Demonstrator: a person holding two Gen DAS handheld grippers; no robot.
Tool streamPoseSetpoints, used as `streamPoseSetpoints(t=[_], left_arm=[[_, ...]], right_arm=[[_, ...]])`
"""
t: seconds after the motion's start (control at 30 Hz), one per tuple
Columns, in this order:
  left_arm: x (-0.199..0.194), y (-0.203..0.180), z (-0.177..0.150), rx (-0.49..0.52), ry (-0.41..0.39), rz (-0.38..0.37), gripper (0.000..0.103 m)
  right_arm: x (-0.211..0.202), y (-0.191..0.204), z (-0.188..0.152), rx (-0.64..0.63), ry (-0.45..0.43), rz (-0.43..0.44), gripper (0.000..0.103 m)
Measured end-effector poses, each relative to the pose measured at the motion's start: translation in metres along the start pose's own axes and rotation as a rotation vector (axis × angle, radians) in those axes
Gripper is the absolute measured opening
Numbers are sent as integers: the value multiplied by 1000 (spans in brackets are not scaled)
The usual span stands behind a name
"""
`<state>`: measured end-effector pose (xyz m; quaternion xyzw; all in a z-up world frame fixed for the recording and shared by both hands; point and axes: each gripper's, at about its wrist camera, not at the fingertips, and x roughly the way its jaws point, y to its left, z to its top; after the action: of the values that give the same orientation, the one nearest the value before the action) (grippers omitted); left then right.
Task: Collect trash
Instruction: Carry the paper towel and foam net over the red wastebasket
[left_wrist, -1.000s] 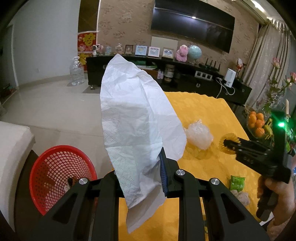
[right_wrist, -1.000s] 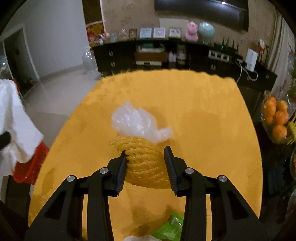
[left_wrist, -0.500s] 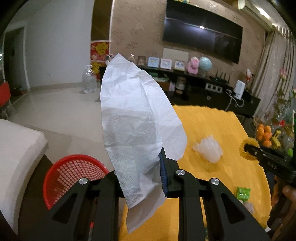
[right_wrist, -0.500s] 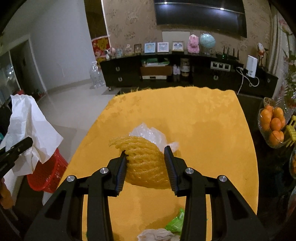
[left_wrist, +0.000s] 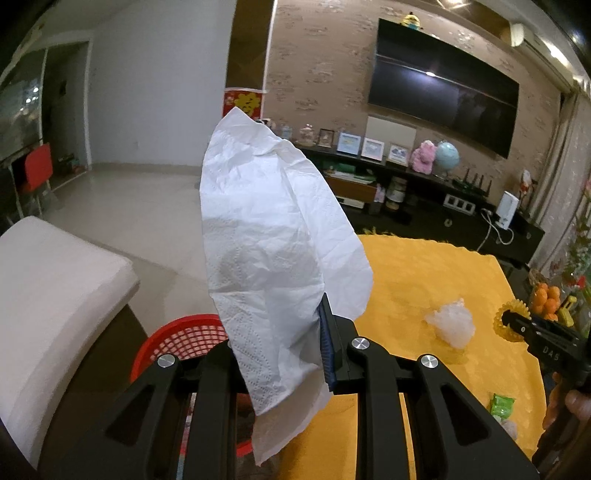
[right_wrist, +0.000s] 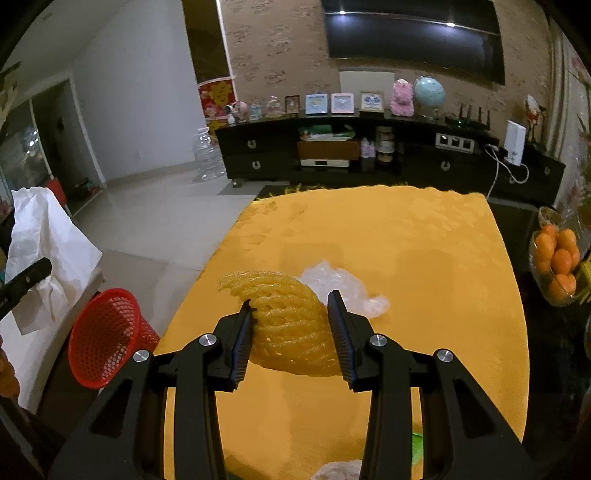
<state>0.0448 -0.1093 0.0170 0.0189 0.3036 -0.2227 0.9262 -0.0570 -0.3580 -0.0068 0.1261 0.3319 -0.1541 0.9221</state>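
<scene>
My left gripper is shut on a large white tissue, which stands up above the jaws and hangs a little below them. Below it, left of the table, sits a red mesh basket, partly hidden by the fingers. My right gripper is shut on a yellow foam fruit net, held above the yellow tablecloth. A crumpled clear plastic bag lies on the cloth just beyond the net. The right wrist view shows the basket at lower left, with the tissue above it.
A green wrapper and a crumpled tissue lie near the table's front edge. A bowl of oranges stands to the right of the table. A white cushioned seat is left of the basket. A dark TV cabinet lines the far wall.
Both grippers have risen. The left one has carried the tissue leftward off the table toward the basket. The right one has lifted the foam net higher above the cloth.
</scene>
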Motion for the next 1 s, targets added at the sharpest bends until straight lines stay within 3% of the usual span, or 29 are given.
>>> streamPoseSetpoints(t=[0.37,0.67,1.0], left_arm=[[-4,50,0,-64,11,81,19],[0,91,-10,-104,47,172,19],[29,114,-36,-104,160,222,19]], right_arm=[[12,71,29,-132,-17,68,38],[33,154,51,-264,-3,225,38],[69,219,32,-323,92,376,39]])
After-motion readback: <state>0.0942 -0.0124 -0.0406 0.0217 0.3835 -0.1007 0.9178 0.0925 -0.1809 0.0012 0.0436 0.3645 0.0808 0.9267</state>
